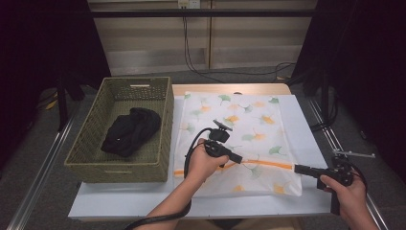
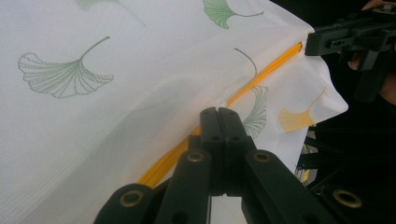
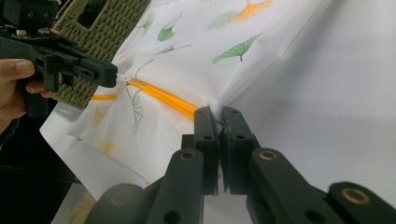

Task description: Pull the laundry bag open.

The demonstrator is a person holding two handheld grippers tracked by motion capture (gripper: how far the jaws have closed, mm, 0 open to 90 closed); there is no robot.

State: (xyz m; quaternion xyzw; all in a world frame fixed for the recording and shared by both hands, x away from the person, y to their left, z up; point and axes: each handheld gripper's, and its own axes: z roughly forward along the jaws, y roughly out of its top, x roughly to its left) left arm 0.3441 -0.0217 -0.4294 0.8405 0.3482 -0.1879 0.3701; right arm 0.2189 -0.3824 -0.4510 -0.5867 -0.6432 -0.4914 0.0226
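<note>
One white bag [image 1: 239, 139] with leaf print, lying flat on table [image 1: 306, 139]. One orange zipper [image 1: 268, 164] across bag. One woven green basket [image 1: 119, 132], left of bag. One black cloth bundle [image 1: 130, 130] inside basket. Two grippers: left gripper [image 1: 238, 158] and right gripper [image 1: 298, 168], one in each hand. Two hands in high view. One white table.

Matt mesh cloth bag [image 1: 239, 139], woven basket [image 1: 95, 143]

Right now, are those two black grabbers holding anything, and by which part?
Yes. Both grip the leaf-print bag along its orange zip: left gripper mid-zip, right gripper at the end.
</note>
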